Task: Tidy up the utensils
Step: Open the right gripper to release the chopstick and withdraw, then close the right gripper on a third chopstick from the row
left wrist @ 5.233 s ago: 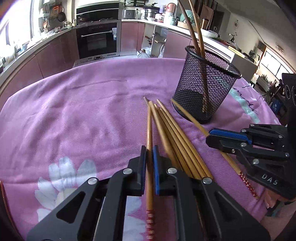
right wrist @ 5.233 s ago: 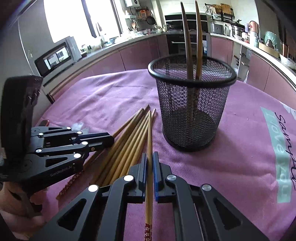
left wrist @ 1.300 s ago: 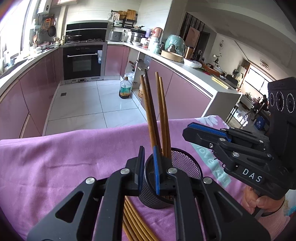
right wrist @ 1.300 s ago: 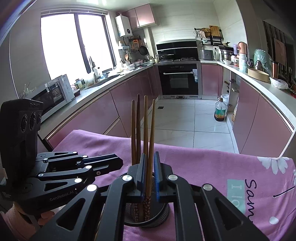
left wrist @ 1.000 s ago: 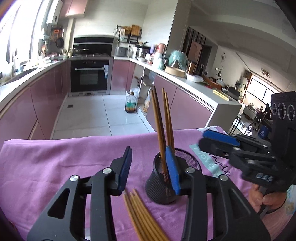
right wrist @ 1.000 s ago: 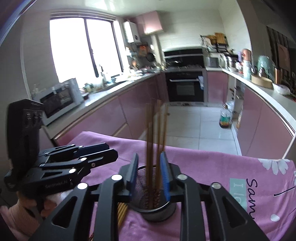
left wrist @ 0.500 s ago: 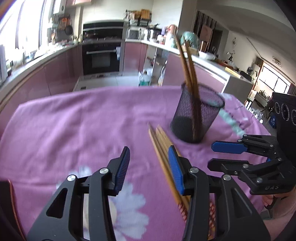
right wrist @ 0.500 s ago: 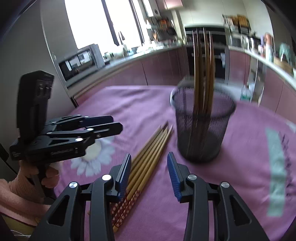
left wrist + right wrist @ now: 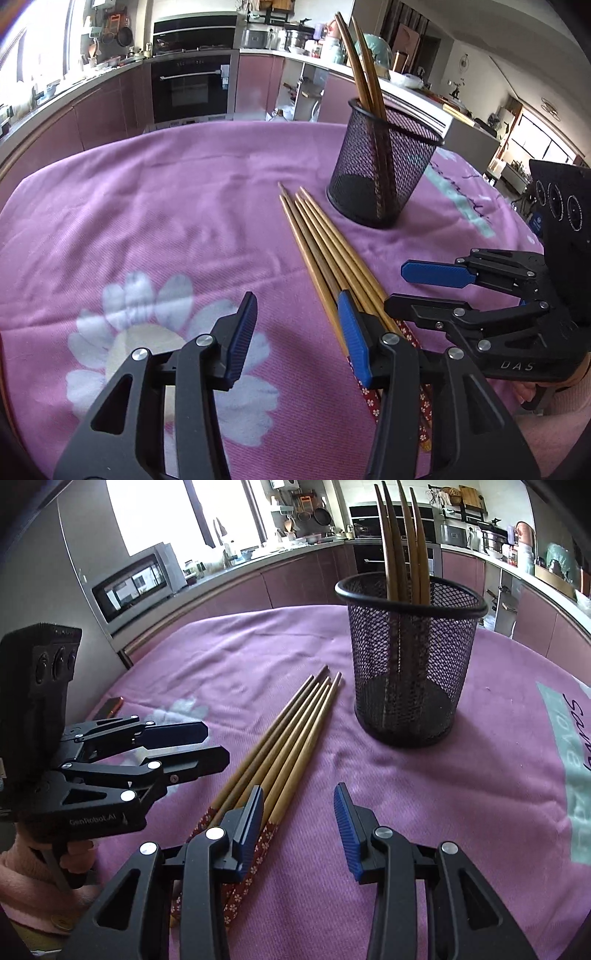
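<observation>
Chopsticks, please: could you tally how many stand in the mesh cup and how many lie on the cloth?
Chopsticks standing in the mesh cup: 4
Chopsticks lying on the cloth: 5, as far as overlap allows
Total: 9

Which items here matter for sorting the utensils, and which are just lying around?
Job:
- loose chopsticks on the cloth
- mesh holder
- chopsticks in the holder

Lying about:
- small brown object on the cloth
- microwave
- floral tablecloth

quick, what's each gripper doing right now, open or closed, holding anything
Left gripper: open, empty, beside the loose chopsticks.
Right gripper: open, empty.
</observation>
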`<state>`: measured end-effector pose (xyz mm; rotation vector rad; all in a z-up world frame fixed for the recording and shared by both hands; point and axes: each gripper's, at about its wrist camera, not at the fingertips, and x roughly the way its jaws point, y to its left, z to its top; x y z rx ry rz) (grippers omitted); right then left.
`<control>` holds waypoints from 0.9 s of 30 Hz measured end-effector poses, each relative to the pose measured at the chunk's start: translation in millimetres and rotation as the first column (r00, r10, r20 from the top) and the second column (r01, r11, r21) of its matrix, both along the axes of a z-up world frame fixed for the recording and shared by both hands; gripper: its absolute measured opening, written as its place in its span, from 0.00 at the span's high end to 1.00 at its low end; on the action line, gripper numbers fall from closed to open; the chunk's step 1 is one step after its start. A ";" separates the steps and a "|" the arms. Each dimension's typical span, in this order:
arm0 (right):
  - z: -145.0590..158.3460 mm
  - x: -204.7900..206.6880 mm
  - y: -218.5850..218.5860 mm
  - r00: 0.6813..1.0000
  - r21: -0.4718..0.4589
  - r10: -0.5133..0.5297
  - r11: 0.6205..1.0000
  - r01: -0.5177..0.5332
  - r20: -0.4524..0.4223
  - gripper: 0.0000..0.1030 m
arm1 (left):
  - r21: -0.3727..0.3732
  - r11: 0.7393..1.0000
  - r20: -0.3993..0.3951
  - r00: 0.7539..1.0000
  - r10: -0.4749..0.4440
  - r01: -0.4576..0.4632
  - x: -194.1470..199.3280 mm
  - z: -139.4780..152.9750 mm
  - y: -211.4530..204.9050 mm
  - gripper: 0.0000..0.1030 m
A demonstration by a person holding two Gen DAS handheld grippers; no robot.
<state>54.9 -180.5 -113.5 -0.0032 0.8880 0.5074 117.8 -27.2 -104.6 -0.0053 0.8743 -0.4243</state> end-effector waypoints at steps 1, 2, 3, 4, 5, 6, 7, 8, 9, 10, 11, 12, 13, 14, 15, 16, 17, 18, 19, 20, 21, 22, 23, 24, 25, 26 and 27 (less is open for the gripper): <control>-0.5 -0.5 1.6 1.000 -0.006 -0.001 1.000 0.001 0.001 0.63 | 0.003 1.000 -0.007 1.000 -0.004 0.004 0.3 -1.3 -1.0 0.56; -0.8 -1.0 3.0 1.000 -0.011 -0.002 1.000 0.002 0.002 0.63 | 0.007 1.000 -0.011 1.000 -0.004 0.005 0.2 -2.6 -1.2 0.56; -0.5 -1.3 4.1 1.000 -0.014 -0.004 1.000 0.004 0.005 0.63 | 0.014 1.000 -0.015 1.000 -0.005 0.005 0.3 -4.2 -2.5 0.56; 0.4 -0.5 4.2 1.000 -0.017 -0.005 1.000 0.005 0.006 0.63 | 0.020 1.000 -0.016 1.000 -0.006 0.007 -0.3 -4.9 -2.9 0.56; 0.7 -0.3 5.2 1.000 -0.026 -0.011 1.000 0.011 0.009 0.63 | 0.024 1.000 -0.015 1.000 -0.007 0.007 -0.4 -5.3 -4.0 0.56; 0.7 -0.1 4.1 1.000 -0.032 -0.016 0.999 0.016 0.012 0.63 | 0.026 1.000 -0.016 1.000 -0.008 0.008 -0.4 -5.2 -4.3 0.56; 0.3 0.0 1.3 1.000 -0.035 -0.018 0.999 0.019 0.012 0.63 | 0.026 1.000 -0.017 1.000 -0.008 0.008 -0.2 -5.0 -4.3 0.56; 0.0 0.6 0.7 1.000 -0.035 -0.021 0.999 0.021 0.008 0.63 | 0.027 1.000 -0.018 1.000 -0.008 0.008 0.3 -4.9 -4.6 0.56; -1.0 0.1 -2.6 1.000 -0.034 -0.022 0.999 0.023 0.007 0.64 | 0.029 1.000 -0.018 1.000 -0.008 0.008 0.4 -5.1 -4.4 0.56; -1.2 0.0 -3.5 1.000 -0.035 -0.023 0.999 0.023 0.007 0.64 | 0.033 0.999 -0.017 1.000 -0.008 0.009 0.3 -5.3 -4.7 0.56; -1.3 -0.3 -3.5 1.000 -0.041 -0.023 0.999 0.023 0.010 0.64 | 0.037 0.999 -0.015 1.000 -0.008 0.009 0.4 -5.4 -5.1 0.55; -1.2 -0.7 -3.3 1.000 -0.047 -0.024 0.999 0.025 0.012 0.64 | 0.040 0.999 -0.015 1.000 -0.007 0.007 0.7 -5.6 -6.0 0.55; -1.1 -1.2 -3.7 1.000 -0.055 -0.026 0.998 0.027 0.014 0.64 | 0.044 0.999 -0.015 1.000 -0.007 0.008 0.9 -5.7 -7.3 0.54; -1.5 -0.7 -2.6 1.000 -0.059 -0.026 0.998 0.027 0.015 0.65 | 0.051 0.999 -0.014 1.000 -0.010 0.011 1.1 -5.8 -9.0 0.54; -1.8 -0.7 -2.2 0.999 -0.064 -0.027 0.998 0.028 0.017 0.65 | 0.055 0.998 -0.014 1.000 -0.012 0.013 1.6 -6.3 -10.8 0.54; -2.2 -0.9 -1.6 0.999 -0.070 -0.028 0.997 0.029 0.020 0.65 | 0.059 0.998 -0.014 1.000 -0.013 0.013 1.7 -6.2 -12.0 0.53; -2.3 -0.9 -1.9 0.999 -0.073 -0.028 0.997 0.030 0.022 0.65 | 0.061 0.998 -0.012 1.000 -0.014 0.014 2.0 -6.0 -13.0 0.53; -2.2 -0.7 -1.6 0.999 -0.076 -0.029 0.997 0.031 0.023 0.65 | 0.062 0.998 -0.010 1.000 -0.012 0.012 2.9 -6.0 -13.9 0.53; -2.2 -0.5 -1.3 0.999 -0.078 -0.030 0.996 0.032 0.024 0.65 | 0.061 0.998 -0.009 1.000 -0.009 0.009 2.9 -6.3 -13.0 0.53; -2.1 0.0 -1.2 0.999 -0.079 -0.030 0.996 0.031 0.024 0.65 | 0.061 0.998 -0.009 1.000 -0.006 0.006 3.6 -6.5 -12.3 0.55; -2.1 0.0 -1.7 0.999 -0.080 -0.030 0.996 0.031 0.024 0.66 | 0.061 0.998 -0.011 1.000 -0.003 0.004 4.5 -7.1 -11.4 0.57; -2.0 -0.1 -2.6 0.999 -0.081 -0.030 0.996 0.032 0.023 0.66 | 0.063 0.998 -0.011 1.000 -0.004 0.005 4.8 -7.2 -10.7 0.58; -2.0 -0.1 -3.0 0.999 -0.082 -0.031 0.996 0.033 0.024 0.67 | 0.066 0.998 -0.009 1.000 -0.004 0.005 4.7 -7.3 -9.9 0.61; -2.2 0.4 -3.3 0.999 -0.085 -0.031 0.996 0.033 0.025 0.68 | 0.080 0.997 -0.007 1.000 -0.001 0.002 4.8 -7.4 -9.7 0.65; -2.0 0.4 -3.8 0.999 -0.088 -0.033 0.996 0.035 0.026 0.69 | 0.088 0.996 -0.005 1.000 0.001 -0.001 4.9 -7.8 -9.3 0.68; -2.0 0.7 -4.5 0.999 -0.089 -0.036 0.995 0.039 0.026 0.70 | 0.092 0.996 -0.006 1.000 0.002 -0.002 5.2 -7.9 -8.4 0.70; -1.9 1.0 -5.3 0.999 -0.087 -0.037 0.995 0.039 0.024 0.70 | 0.085 0.996 -0.011 1.000 0.001 0.000 5.9 -7.6 -6.8 0.70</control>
